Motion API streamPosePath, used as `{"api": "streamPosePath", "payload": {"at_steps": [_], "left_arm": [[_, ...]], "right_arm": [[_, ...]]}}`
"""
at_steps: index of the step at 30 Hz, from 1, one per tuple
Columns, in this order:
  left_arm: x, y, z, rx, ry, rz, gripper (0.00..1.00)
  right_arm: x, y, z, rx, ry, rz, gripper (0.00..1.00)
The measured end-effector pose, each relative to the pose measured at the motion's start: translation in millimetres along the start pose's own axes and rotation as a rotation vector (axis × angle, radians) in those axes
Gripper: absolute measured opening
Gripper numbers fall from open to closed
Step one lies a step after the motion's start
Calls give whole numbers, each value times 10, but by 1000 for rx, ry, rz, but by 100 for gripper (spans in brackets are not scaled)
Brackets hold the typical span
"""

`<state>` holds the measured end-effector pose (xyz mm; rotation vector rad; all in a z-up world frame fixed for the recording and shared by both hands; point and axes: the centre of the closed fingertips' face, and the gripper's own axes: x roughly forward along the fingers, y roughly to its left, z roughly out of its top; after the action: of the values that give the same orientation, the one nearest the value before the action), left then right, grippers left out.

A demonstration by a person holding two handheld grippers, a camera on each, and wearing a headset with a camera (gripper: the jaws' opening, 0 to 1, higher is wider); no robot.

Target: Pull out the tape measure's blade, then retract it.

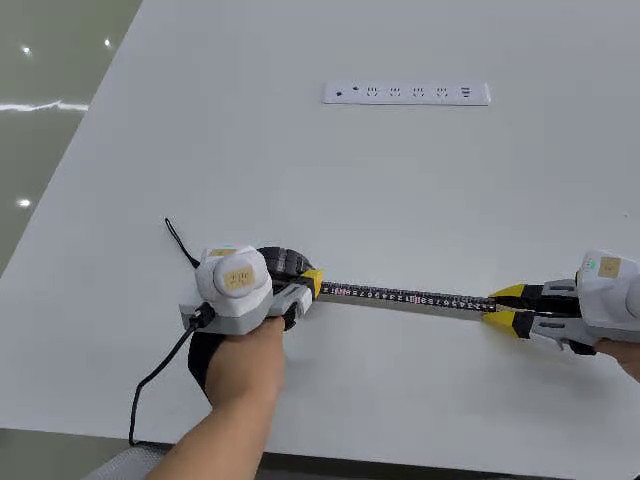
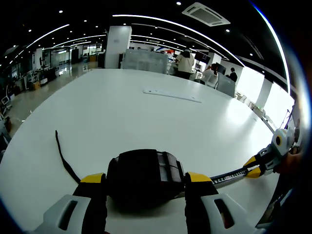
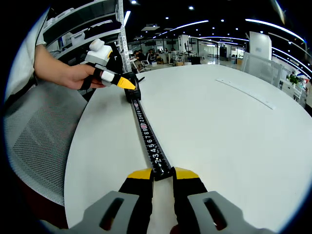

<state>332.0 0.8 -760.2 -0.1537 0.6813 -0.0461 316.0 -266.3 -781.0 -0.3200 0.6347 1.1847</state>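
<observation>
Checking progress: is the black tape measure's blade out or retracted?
Out. The dark numbered blade stretches from the black case in the left gripper to the right gripper, shut on its end.

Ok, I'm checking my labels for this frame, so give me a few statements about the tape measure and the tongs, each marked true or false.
1. The left tongs grip the black tape measure case. True.
2. The blade is fully retracted. False: it stretches over the table to the right tongs.
3. The right tongs pinch the blade's end. True.
4. The power strip lies on the blade. False: it lies apart from it, farther across the table.
</observation>
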Motion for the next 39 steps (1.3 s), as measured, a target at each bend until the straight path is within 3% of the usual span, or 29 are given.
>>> {"api": "streamPosePath", "payload": {"at_steps": [11, 16, 39], "left_arm": [[2, 2, -7, 21, 33, 16, 60], [7, 7, -20, 29, 73, 17, 58], [4, 16, -20, 18, 73, -5, 57]], "right_arm": [[-1, -4, 0, -7, -1, -5, 11], [32, 47, 32, -13, -11, 4, 10], [43, 36, 72, -26, -11, 3, 9]]}}
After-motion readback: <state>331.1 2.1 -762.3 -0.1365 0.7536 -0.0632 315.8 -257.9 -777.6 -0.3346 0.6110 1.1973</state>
